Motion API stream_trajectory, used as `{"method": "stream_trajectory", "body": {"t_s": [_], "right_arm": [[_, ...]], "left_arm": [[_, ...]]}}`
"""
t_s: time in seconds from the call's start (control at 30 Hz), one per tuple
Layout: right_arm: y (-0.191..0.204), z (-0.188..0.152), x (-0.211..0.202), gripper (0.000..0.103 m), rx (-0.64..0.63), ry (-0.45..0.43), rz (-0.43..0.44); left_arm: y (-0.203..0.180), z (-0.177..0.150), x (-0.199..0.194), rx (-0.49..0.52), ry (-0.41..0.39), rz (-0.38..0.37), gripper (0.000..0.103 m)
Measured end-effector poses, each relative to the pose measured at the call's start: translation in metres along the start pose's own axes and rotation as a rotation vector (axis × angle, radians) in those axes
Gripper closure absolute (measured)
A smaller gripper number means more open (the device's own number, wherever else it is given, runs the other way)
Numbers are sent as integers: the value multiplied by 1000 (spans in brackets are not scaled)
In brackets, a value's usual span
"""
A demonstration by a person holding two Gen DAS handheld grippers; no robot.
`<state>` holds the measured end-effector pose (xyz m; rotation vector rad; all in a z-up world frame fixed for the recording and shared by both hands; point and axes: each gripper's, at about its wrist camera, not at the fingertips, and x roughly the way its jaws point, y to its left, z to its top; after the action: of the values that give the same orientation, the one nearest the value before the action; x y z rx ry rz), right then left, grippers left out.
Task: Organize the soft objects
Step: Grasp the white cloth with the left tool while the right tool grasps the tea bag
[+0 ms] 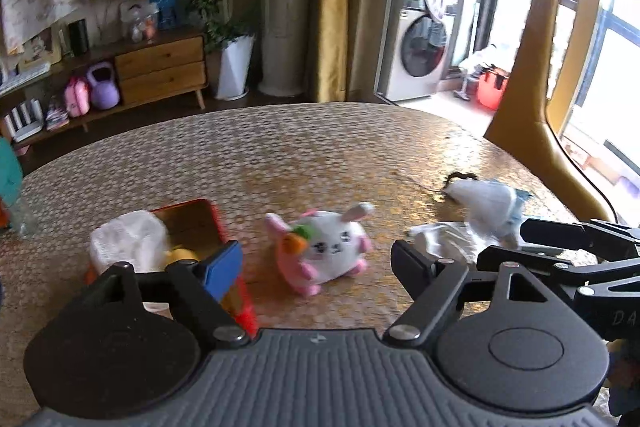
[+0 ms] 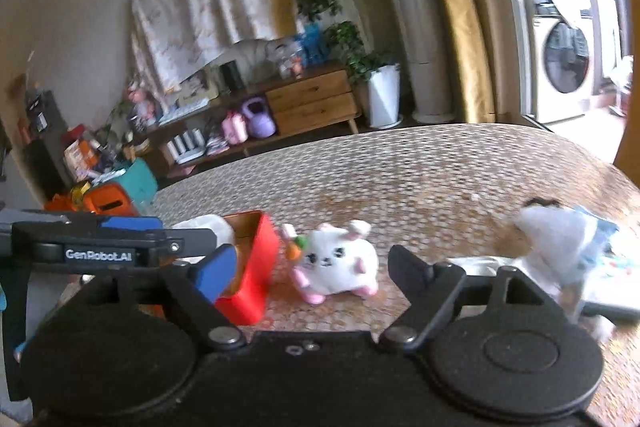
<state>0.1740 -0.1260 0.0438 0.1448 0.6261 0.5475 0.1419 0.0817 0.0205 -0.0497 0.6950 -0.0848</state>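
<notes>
A white and pink plush bunny with a small carrot lies on the patterned table. Left of it stands an open red box holding a white cloth and something yellow. To the right lies a white soft toy with blue fabric. My left gripper is open, the bunny beyond its fingers and untouched. My right gripper is open too, with nothing between its pads. The two grippers hover side by side.
A tall tan giraffe-shaped figure rises at the table's right edge. White fabric and a flat dark-edged item lie near the soft toy. Beyond the table are a wooden sideboard, potted plants and a washing machine.
</notes>
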Motion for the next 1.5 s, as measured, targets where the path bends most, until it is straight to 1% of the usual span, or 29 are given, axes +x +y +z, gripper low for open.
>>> {"method": "stream_trajectory", "body": {"t_s": [0.07,0.17,0.3,0.37,0.43,0.47,0.63,0.67,0.7,0.73,0.8,0.9,1.07,1.33,1.5], "right_arm": [[-11,-5,-9,18,8,-12,-25],[-26,-14,-23,13,27,-40,-69],[-49,-25,-38,10,68,-72,-124],[-60,-30,-44,7,86,-82,-152],[-71,-38,-49,6,101,-87,-173],[-77,-41,-51,6,110,-88,-187],[-100,-55,-55,6,154,-82,-231],[-106,-58,-57,6,158,-80,-242],[-111,-60,-58,6,160,-76,-256],[-116,-62,-57,6,162,-73,-269],[-127,-67,-56,6,176,-67,-293],[-144,-72,-56,6,215,-62,-334],[-170,-76,-52,6,265,-46,-388],[-196,-86,-34,6,306,9,-405],[-208,-87,-19,6,332,27,-407]], "left_arm": [[-14,-1,1,14,-8,-14,21],[-36,-4,5,33,-12,-47,20],[-59,-10,13,48,-15,-96,20],[-69,-13,17,55,-22,-123,19],[-77,-15,21,57,-27,-140,15],[-81,-16,24,59,-25,-150,14],[-96,-18,45,58,9,-191,11],[-99,-19,50,62,14,-195,8],[-101,-19,54,67,19,-197,2],[-104,-20,60,70,28,-194,0],[-108,-20,71,70,52,-201,0],[-113,-19,88,62,84,-245,0],[-129,-23,116,76,121,-245,0],[-158,-30,162,157,163,-267,0],[-168,-34,188,187,181,-225,0]]}}
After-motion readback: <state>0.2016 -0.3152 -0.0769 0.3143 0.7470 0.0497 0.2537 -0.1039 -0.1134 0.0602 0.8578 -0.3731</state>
